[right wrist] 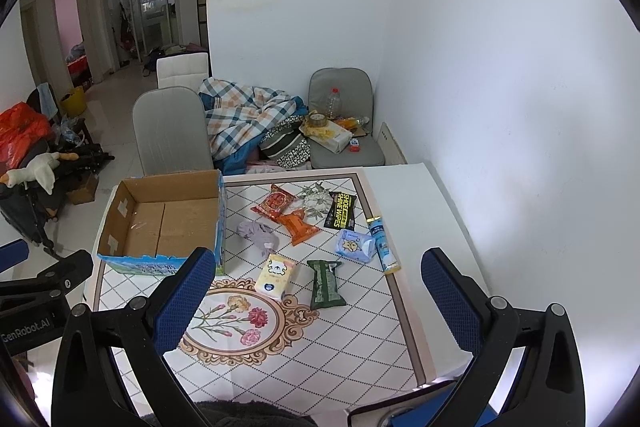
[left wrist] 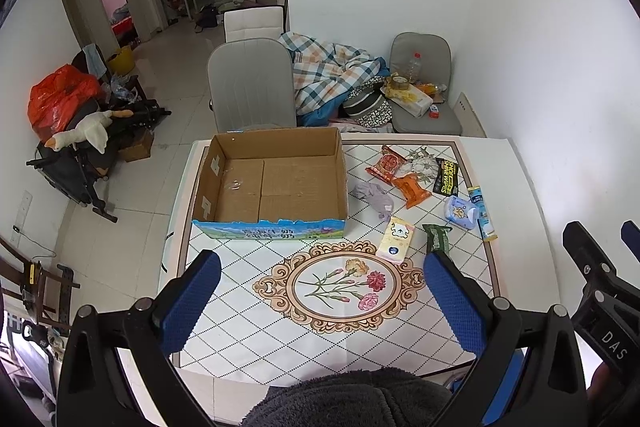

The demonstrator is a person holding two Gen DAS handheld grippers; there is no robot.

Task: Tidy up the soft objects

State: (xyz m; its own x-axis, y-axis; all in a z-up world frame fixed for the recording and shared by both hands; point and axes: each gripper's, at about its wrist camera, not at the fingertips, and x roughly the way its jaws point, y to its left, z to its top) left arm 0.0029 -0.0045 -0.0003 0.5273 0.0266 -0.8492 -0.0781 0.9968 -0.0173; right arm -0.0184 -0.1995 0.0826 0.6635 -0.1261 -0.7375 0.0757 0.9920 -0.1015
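The table [left wrist: 504,163], covered in a diamond-patterned cloth with a floral medallion, carries everything for the task. The open cardboard box [left wrist: 272,183] stands on its far left part and appears empty, so sorting is judged not yet begun. To the right of the box, 8 soft items lie loosely grouped. The crumpled grey cloth [left wrist: 374,197] lies nearest the box; it is judged limp and light, best pinched at a raised fold. The red snack packet [left wrist: 386,163] and orange wipes pack [left wrist: 412,189] touch or overlap; both are judged slippery film, best taken across the narrow width. The yellow tissue pack [right wrist: 276,275] and dark green pack [right wrist: 326,285] lie nearest the grippers and are judged squashy but easy to clamp across the middle. The black shoe wipes pack [right wrist: 342,211], pale blue tissue pack [right wrist: 354,245] and slim blue sachet [right wrist: 384,247] lie further right.

The left gripper [left wrist: 320,301] and right gripper [right wrist: 320,303] are both held above the near table edge, jaws spread wide, nothing between them.

Small print is unreadable, the box's front wall hides part of its floor, and the near table edge is cut off by dark fleece.
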